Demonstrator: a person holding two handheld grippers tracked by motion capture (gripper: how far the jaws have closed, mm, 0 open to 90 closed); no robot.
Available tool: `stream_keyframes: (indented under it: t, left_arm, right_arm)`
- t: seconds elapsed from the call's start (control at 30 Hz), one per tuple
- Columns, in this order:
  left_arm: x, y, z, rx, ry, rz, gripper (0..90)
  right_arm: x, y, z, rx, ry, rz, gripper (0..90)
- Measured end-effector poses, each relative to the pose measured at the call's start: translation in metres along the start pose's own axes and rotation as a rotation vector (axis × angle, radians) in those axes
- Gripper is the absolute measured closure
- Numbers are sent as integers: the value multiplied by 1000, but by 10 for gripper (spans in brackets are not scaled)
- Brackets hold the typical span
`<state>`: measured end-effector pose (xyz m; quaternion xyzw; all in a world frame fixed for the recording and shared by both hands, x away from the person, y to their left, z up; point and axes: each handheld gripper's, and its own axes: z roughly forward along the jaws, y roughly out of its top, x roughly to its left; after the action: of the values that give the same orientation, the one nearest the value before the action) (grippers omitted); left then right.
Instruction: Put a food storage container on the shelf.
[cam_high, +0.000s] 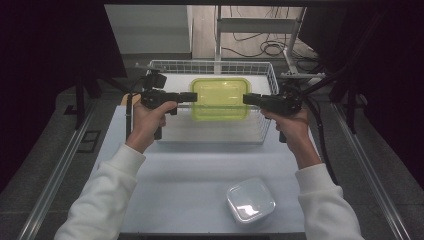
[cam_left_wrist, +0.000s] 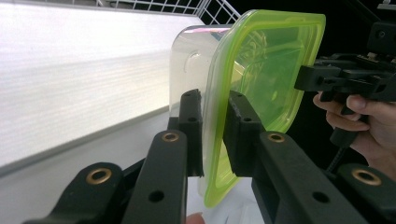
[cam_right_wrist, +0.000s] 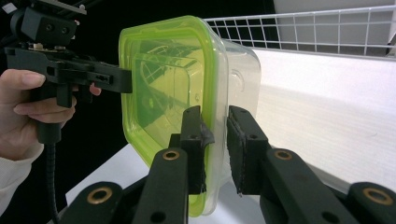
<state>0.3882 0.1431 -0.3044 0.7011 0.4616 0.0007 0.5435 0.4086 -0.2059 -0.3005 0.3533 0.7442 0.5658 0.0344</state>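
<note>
Held level above the wire basket (cam_high: 260, 67), the green-lidded container (cam_high: 220, 98) looks light, rigid and slippery, so each hand-held gripper, left (cam_high: 192, 96) and right (cam_high: 247, 98), is rightly clamped on the lid rim at opposite ends.

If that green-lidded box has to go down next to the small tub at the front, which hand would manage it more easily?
Probably the right: the right gripper clamps the green-lidded box on the same side as the small tub. The left gripper grips the far edge.

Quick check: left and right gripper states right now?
Left gripper: shut on the green-lidded container, at its rim.
Right gripper: shut on the same container's opposite rim.
</note>
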Motion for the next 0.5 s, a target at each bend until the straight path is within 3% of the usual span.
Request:
stream_keyframes:
  t: [0.3,0.5]
  left_arm:
    - [8,5,2,2,0,-14,791]
    - [17,18,7,4,19,-24,793]
  right_arm:
    - [-5,5,7,0,5,12,761]
    - [-13,14,16,3,9,37,762]
